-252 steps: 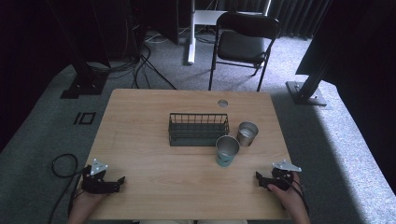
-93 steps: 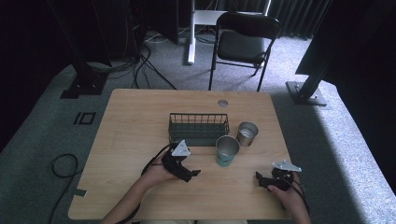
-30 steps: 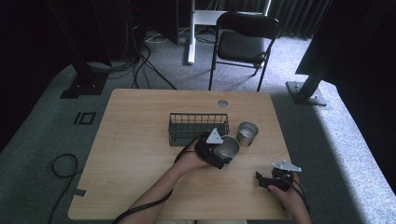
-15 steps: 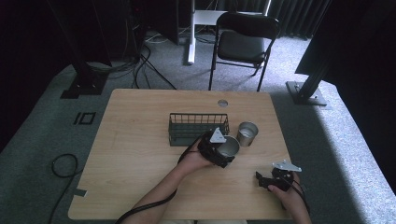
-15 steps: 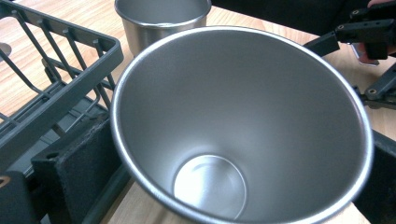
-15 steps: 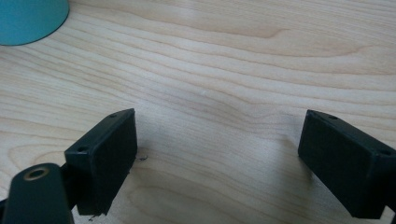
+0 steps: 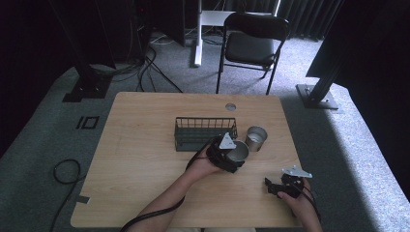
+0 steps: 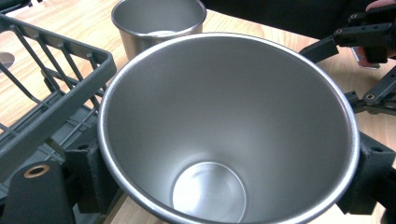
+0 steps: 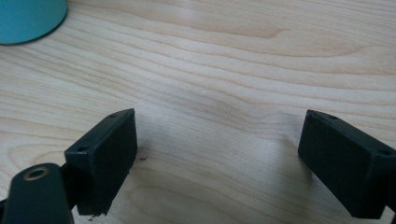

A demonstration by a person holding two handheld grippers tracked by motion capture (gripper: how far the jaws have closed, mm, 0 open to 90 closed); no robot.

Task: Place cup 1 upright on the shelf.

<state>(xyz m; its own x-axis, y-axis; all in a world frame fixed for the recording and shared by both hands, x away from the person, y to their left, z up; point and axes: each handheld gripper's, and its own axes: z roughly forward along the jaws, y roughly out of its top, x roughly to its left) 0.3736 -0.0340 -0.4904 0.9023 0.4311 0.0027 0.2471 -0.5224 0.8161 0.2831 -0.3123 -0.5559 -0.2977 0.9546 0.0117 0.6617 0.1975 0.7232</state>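
1. Wooden table (image 7: 145, 145) carries a wire basket (image 7: 205, 133) and a second cup (image 7: 256, 138).
2. Left gripper (image 7: 231, 155) has just closed, clamping the steel cup (image 8: 224, 135) beside the basket.
3. Right gripper (image 7: 275, 186) rests on the table, jaws apart.

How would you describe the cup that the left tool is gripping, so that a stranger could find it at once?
Start at the wooden table and find the dark wire basket near its middle. At the basket's right front corner stands the wider cup, teal outside, steel inside, with the left tool shut on it. The neighbouring cup is smaller, all steel and untouched.
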